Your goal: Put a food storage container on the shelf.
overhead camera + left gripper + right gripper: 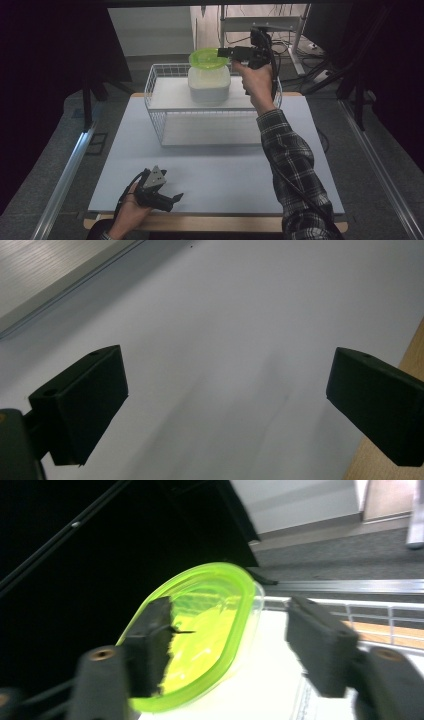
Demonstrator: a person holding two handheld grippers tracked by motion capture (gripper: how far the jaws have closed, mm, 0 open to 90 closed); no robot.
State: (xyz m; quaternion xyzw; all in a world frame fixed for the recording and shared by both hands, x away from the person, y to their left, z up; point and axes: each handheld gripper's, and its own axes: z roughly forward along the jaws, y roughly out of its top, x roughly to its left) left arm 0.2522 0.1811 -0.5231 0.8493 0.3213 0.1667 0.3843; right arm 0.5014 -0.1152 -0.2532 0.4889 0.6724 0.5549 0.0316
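Inside the wire basket [160,120], the green-lidded container [209,75] already sits; right gripper [223,52] jaws stand apart at its lid, releasing, only withdrawal left; left gripper [175,196] rests wide open.

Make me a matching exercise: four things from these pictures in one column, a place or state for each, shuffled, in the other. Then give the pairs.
Things:
1. lid
2. container
3. left gripper
4. basket

Places or states:
A. white wire, at the far end of the table
B. low over the near edge of the table, jaws wide apart, nothing between them
C. bright green, on top of the container
D. translucent white, standing inside the basket

Pairs: 1-C, 2-D, 3-B, 4-A
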